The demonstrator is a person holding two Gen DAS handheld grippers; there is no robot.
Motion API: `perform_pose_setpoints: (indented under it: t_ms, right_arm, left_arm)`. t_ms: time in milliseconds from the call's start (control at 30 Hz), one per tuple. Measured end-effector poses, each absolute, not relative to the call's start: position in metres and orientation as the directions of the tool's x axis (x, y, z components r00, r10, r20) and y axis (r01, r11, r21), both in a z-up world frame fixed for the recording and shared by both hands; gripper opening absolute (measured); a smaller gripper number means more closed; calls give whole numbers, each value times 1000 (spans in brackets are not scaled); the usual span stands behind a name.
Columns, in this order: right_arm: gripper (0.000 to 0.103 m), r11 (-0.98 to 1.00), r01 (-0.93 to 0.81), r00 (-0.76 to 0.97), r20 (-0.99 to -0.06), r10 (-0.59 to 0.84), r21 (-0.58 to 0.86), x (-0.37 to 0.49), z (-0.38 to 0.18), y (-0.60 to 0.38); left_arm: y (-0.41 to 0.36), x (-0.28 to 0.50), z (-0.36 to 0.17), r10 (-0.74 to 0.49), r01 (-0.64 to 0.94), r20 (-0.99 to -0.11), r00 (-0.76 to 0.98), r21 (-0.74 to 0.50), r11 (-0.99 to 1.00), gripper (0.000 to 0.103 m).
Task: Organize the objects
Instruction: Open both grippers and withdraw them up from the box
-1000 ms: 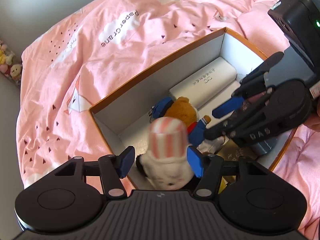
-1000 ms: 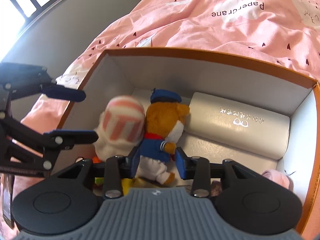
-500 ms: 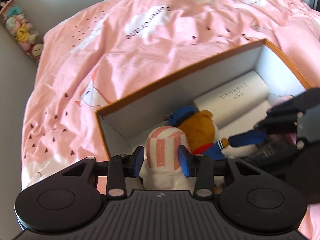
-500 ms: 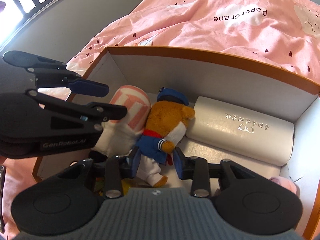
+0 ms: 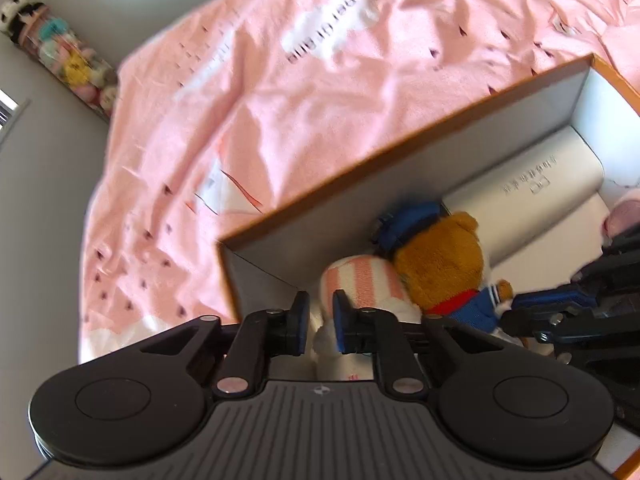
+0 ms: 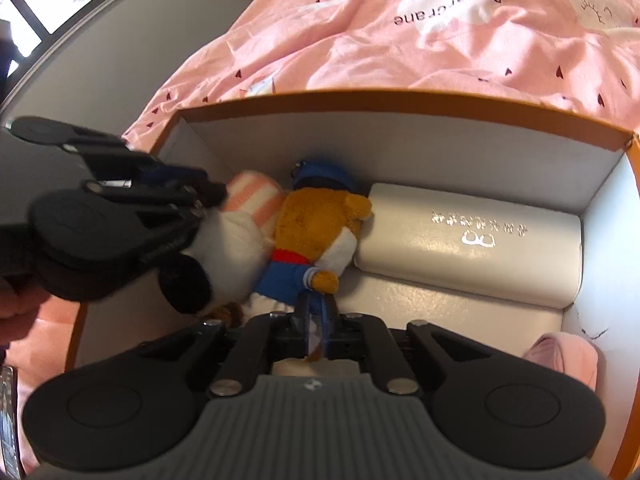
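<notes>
An orange-rimmed box [image 5: 400,148] [image 6: 400,98] with white walls sits on the pink bed. Inside lie a white plush with a pink-striped hat [image 5: 360,280] [image 6: 252,200] and a brown bear in a blue sailor suit [image 5: 444,264] [image 6: 320,220], side by side. My left gripper [image 5: 321,322] has its jaws nearly shut, pinching the white plush below its hat. My right gripper [image 6: 316,328] is nearly shut on the bear's leg. Each gripper shows in the other's view, the left [image 6: 120,216] and the right [image 5: 568,312].
A white padded case [image 6: 472,240] [image 5: 532,188] with silver print lies along the box's far wall. A pink soft item [image 6: 564,356] sits in the box's right corner. The pink "Papercrane" duvet [image 5: 280,80] surrounds the box. A tube of small plush toys [image 5: 68,64] stands by the wall.
Both grippers have closed from wide open: the left onto the white plush, the right onto the bear's leg. The left gripper has drawn back and swung left.
</notes>
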State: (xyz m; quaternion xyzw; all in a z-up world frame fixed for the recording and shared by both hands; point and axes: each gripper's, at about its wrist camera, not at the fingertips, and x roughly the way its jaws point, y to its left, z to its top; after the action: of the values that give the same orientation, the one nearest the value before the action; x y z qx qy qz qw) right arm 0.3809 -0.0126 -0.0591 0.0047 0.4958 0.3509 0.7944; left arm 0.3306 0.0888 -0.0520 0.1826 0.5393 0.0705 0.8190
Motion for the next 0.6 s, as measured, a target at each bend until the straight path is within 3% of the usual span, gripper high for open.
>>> perform_pose_setpoints:
  t_ms: [67, 133, 300, 467, 600]
  right_arm:
    - [15, 751, -566, 276, -780, 561, 340, 379, -56, -11]
    - [24, 747, -575, 278, -780, 561, 333, 378, -55, -10]
    - [25, 745, -582, 271, -786, 556, 327, 376, -59, -6]
    - [26, 751, -584, 285, -788, 545, 309, 371, -52, -9]
    - [31, 762, -584, 311, -790, 528, 280, 363, -40, -14]
  left_arm:
    - [88, 331, -59, 296, 95, -881, 370, 353, 931, 6]
    - [83, 329, -61, 323, 99, -861, 393, 389, 916, 6]
    - [87, 324, -60, 293, 93, -862, 414, 360, 928, 6]
    - [92, 313, -48, 240, 85, -862, 446, 308, 948, 23]
    - [87, 303, -36, 225, 92, -852, 474, 301, 949, 28]
